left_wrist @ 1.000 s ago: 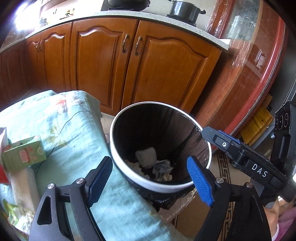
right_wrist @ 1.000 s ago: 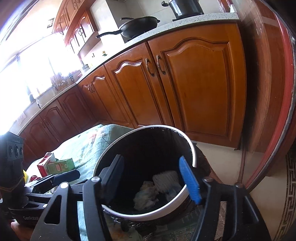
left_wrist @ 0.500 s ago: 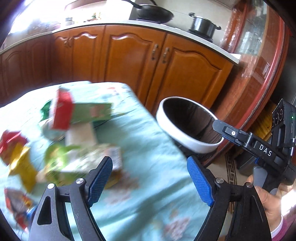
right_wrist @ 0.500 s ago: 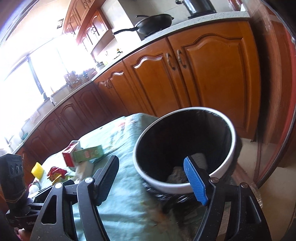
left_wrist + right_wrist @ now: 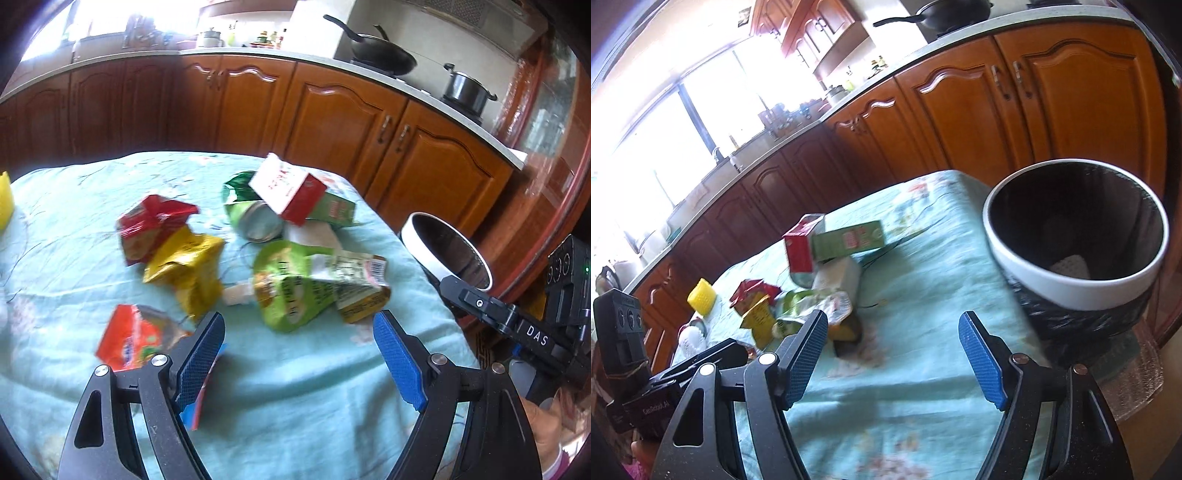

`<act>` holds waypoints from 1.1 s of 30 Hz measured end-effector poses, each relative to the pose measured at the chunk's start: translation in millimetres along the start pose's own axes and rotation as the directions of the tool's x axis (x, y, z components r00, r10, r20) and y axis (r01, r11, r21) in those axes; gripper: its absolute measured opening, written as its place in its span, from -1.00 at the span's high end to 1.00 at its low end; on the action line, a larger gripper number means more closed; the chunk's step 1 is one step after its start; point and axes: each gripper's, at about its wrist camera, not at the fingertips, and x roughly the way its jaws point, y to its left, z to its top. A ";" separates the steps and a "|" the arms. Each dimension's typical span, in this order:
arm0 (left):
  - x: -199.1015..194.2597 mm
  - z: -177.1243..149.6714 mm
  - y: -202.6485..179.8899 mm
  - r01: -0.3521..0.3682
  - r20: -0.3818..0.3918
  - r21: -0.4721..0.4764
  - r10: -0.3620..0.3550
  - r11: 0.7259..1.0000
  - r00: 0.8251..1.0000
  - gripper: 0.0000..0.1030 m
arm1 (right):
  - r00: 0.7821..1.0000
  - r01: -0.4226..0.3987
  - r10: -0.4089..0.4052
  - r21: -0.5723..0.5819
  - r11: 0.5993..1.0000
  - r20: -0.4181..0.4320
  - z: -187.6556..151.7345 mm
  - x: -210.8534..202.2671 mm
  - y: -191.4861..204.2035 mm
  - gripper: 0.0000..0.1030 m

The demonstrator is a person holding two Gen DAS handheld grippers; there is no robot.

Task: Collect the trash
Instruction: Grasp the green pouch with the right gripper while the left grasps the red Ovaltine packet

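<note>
Both the left gripper (image 5: 299, 356) and right gripper (image 5: 892, 358) are held wide apart, nothing gripped. Wrappers (image 5: 295, 288) are scattered mid-frame on the tablecloth (image 5: 295, 387); the bin (image 5: 1075, 291) is seen at right.

the yellow object (image 5: 5, 201) is cut off at the left edge; the left finger (image 5: 201, 363) hides part of the orange wrapper (image 5: 135, 338); pack print is blurred.

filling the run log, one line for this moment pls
left gripper open, empty | right gripper open, empty | wrappers on table | bin beside table
</note>
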 end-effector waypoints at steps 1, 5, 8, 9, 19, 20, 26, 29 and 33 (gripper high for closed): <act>-2.8 0.1 5.1 -0.005 0.001 -0.007 0.005 1.000 1.000 -0.60 | 1.000 -0.007 0.007 -0.006 1.000 -0.008 -2.3 2.7 5.4 -0.46; -14.3 -2.5 21.1 -0.025 0.008 -0.039 0.025 0.999 1.000 -0.60 | 0.999 -0.034 0.033 -0.030 0.999 -0.033 -9.7 10.9 23.5 -0.48; -23.7 -2.9 33.0 -0.043 0.018 -0.048 0.044 0.998 0.999 -0.60 | 0.998 -0.048 0.046 -0.048 0.998 -0.046 -12.8 16.8 35.4 -0.57; -25.6 -3.3 35.8 -0.055 0.020 -0.049 0.056 0.997 0.998 -0.60 | 0.998 -0.052 0.049 -0.056 0.997 -0.051 -13.4 18.7 38.4 -0.59; -29.4 -1.5 74.6 -0.111 -0.027 -0.120 0.108 0.987 0.994 -0.60 | 0.992 -0.088 0.071 -0.165 0.982 -0.106 -5.2 49.4 58.3 -0.70; -26.9 -1.6 77.0 -0.114 -0.038 -0.123 0.111 0.986 0.993 -0.60 | 0.991 -0.095 0.077 -0.164 0.982 -0.113 -3.5 53.3 56.9 -0.70; -6.1 -2.4 85.7 -0.138 -0.102 -0.136 0.124 0.981 0.987 -0.60 | 0.981 -0.120 0.090 -0.170 0.978 -0.173 6.4 80.8 52.7 -0.70; 2.3 -1.6 85.9 -0.140 -0.103 -0.131 0.127 0.981 0.987 -0.57 | 0.977 -0.135 0.099 -0.184 0.974 -0.191 5.6 85.6 55.8 -0.42; 9.2 -0.5 80.7 -0.136 -0.094 -0.105 0.127 0.985 0.987 -0.17 | 0.977 -0.137 0.099 -0.203 0.969 -0.187 0.6 81.2 59.6 -0.04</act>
